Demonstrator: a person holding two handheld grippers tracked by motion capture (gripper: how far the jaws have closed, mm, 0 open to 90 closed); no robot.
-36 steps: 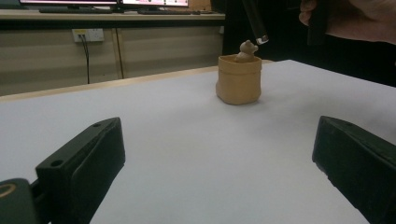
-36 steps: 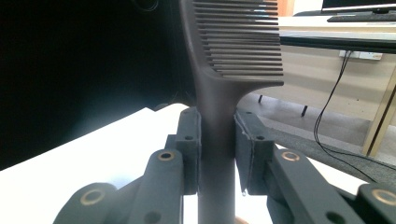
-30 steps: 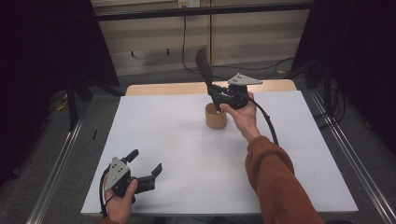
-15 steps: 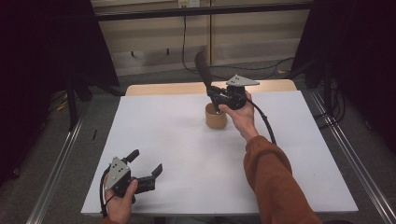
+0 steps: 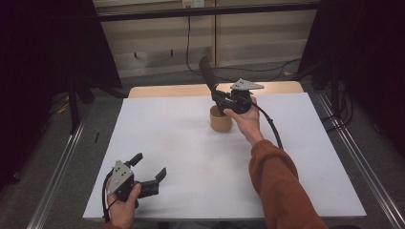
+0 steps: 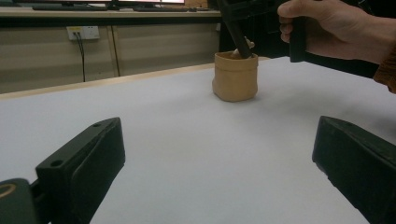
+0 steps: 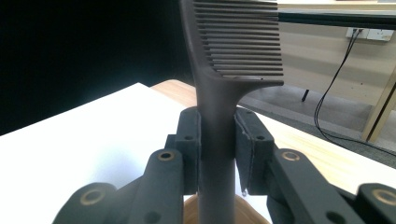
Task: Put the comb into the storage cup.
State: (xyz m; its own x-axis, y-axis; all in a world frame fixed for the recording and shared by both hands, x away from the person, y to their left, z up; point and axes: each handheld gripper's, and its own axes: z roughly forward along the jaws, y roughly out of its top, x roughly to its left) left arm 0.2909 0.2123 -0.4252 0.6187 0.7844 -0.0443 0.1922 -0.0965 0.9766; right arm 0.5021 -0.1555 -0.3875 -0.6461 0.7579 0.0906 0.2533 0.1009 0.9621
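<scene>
While the right gripper (image 7: 218, 144) pinches the comb (image 7: 219, 93) by its handle above the tan cup (image 5: 220, 119), teeth up, it looks light, stiff, slick; handle grip suits best. Left gripper (image 5: 143, 174) rests spread near the table (image 5: 181, 157) edge, holding nothing.

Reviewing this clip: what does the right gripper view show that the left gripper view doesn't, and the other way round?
Right gripper view alone: the comb's teeth and the right gripper with its pads clamped on the comb's handle. Left gripper view alone: the left gripper with its jaws wide apart over bare table, the whole tan holder from the side, and the hand gripping the other tool. Both share the white table, the holder and the dark comb handle.
</scene>
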